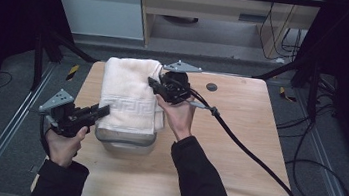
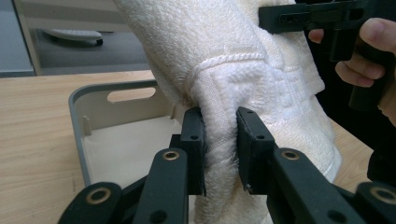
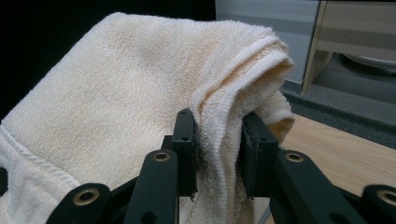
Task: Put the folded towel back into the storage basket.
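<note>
A folded cream towel (image 1: 127,95) with a woven key-pattern band is held above a grey plastic tub (image 1: 124,141) on the wooden table (image 1: 236,151). My left gripper (image 1: 103,111) grips the towel's near left edge; in the left gripper view its jaws pinch the thick hem of the towel (image 2: 219,135) over the tub (image 2: 93,121). My right gripper (image 1: 155,85) clamps the towel's far right edge, and the right gripper view has the folded towel edge (image 3: 219,135) squeezed between its jaws. The tub is mostly hidden under the towel.
A thick black cable (image 1: 251,153) trails from the right gripper across the table to the right. A small dark disc (image 1: 211,87) lies near the table's far edge. Black frame bars and a cabinet stand beyond the table.
</note>
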A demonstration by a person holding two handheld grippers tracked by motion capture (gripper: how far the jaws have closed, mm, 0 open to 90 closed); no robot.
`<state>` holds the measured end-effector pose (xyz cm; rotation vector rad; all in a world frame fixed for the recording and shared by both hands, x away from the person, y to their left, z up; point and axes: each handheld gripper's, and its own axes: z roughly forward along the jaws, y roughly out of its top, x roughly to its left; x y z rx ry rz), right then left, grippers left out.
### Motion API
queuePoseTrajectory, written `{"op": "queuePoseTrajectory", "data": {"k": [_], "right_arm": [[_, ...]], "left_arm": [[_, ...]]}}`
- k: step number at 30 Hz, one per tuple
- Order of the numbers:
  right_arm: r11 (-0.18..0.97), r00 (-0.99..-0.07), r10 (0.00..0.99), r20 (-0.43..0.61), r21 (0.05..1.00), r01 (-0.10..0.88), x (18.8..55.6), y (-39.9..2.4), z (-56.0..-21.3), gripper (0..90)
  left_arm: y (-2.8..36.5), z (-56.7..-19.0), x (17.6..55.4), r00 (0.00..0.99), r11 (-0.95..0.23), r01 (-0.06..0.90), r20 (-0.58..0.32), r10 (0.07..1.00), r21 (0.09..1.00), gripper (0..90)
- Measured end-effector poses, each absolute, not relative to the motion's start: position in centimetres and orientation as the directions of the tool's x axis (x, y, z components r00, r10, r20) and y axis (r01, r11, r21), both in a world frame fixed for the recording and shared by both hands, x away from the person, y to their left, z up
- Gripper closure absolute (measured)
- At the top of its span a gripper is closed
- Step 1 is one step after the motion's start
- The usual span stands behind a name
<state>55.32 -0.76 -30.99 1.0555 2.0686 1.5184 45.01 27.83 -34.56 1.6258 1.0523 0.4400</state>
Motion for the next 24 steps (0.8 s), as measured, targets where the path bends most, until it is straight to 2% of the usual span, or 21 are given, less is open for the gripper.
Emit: {"op": "queuePoseTrajectory", "data": {"k": [24], "right_arm": [[0.179, -0.633, 0.761, 0.141, 0.893, 0.414, 57.4, 1.5, -35.4, 70.4]], "left_arm": [[28.8, -37.9, 47.2, 0.479, -0.059, 0.493, -0.214, 0.852, 0.868, 73.7]]}}
